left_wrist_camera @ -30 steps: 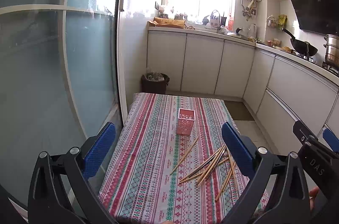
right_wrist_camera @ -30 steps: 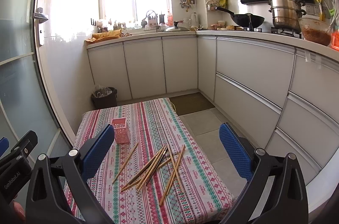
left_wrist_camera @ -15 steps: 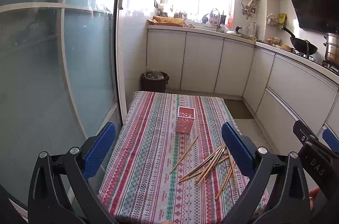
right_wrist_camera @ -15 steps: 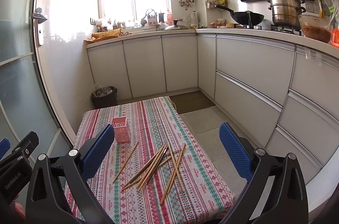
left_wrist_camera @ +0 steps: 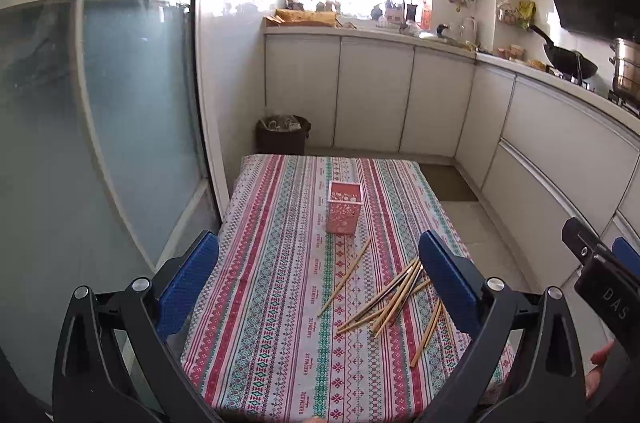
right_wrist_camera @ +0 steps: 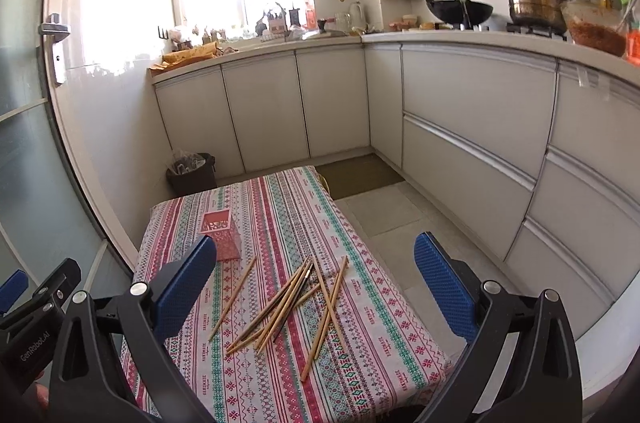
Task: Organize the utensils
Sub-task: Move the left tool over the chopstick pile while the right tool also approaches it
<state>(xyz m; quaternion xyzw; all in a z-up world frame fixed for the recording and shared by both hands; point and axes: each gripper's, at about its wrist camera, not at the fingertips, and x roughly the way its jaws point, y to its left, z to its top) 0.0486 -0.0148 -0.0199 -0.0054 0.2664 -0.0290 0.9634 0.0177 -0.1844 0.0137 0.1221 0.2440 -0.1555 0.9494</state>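
Several wooden chopsticks point(left_wrist_camera: 394, 297) lie scattered on a small table with a striped patterned cloth point(left_wrist_camera: 280, 303); they also show in the right wrist view point(right_wrist_camera: 292, 303). An empty pink perforated holder point(left_wrist_camera: 344, 209) stands upright behind them, also in the right wrist view point(right_wrist_camera: 222, 235). My left gripper point(left_wrist_camera: 318, 283) is open and empty, held above the table's near end. My right gripper point(right_wrist_camera: 314, 281) is open and empty, above the chopsticks' near side. Each gripper's body shows at the other view's edge.
A glass sliding door point(left_wrist_camera: 100, 123) runs close along the table's left side. White kitchen cabinets point(right_wrist_camera: 460, 127) line the back and right. A dark waste bin point(left_wrist_camera: 282, 135) stands on the floor beyond the table. Bare floor point(right_wrist_camera: 384, 211) lies right of the table.
Both views have shifted slightly: the table and chopsticks sit a little lower and farther in frame. The chopsticks and holder have not moved. Both grippers stay open.
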